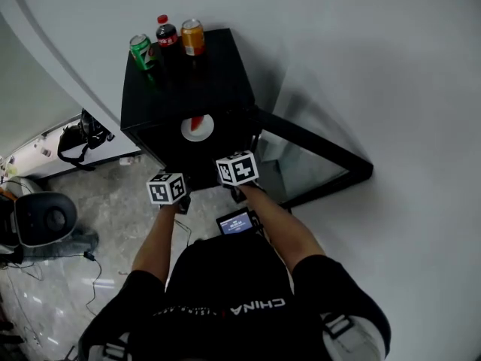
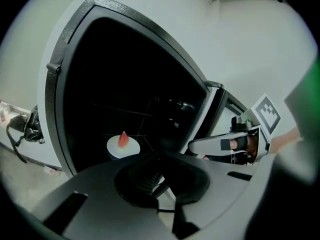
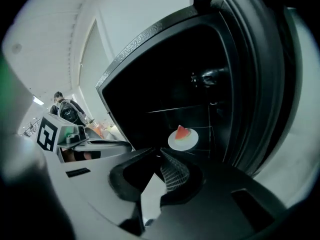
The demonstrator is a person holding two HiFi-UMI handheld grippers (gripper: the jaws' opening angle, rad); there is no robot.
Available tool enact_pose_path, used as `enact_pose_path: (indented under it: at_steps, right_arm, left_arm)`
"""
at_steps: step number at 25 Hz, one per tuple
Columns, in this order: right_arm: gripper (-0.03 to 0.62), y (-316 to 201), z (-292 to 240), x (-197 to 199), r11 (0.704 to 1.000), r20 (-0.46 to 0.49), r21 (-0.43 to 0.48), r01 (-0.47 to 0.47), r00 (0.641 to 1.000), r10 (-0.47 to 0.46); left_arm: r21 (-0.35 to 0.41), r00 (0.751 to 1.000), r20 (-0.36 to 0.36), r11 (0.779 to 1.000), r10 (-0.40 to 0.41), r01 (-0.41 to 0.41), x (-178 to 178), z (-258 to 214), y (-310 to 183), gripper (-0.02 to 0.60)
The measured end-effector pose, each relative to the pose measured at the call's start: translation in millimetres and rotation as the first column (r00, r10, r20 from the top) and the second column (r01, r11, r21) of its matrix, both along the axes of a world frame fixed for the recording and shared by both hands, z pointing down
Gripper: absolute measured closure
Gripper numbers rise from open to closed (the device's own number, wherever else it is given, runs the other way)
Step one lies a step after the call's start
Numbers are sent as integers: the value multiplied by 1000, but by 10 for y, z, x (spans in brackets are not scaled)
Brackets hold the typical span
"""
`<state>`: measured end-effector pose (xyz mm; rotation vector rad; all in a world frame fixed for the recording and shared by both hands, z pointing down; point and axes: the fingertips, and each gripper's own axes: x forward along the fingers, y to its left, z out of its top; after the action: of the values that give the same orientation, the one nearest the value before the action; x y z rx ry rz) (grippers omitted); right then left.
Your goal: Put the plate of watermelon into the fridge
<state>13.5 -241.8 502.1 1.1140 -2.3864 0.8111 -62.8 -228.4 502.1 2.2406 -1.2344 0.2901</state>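
Note:
A white plate with a red watermelon slice sits on a shelf inside the open black fridge. The left gripper view shows the plate at lower left of the dark interior, and the right gripper view shows the plate near the middle. My left gripper and right gripper hover side by side just in front of the fridge opening. Both sets of jaws meet at their tips, left gripper and right gripper, with nothing held.
A green can, a cola bottle and an orange can stand on the fridge top. The glass door is swung open to the right. A black bag and a round stool are at left, with cables on the floor.

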Motion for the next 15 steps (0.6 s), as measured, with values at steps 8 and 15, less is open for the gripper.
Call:
enact_pose_path:
  at_steps: [8, 15]
  right_arm:
    - [572, 152, 74, 205, 998, 2, -49, 36, 999, -36]
    - [572, 380, 215, 522, 991, 9, -91, 96, 995, -96]
  left_arm:
    - [-31, 996, 70, 998, 49, -47, 143, 79, 228, 555]
    - [-65, 997, 80, 998, 15, -10, 454, 171, 565, 555]
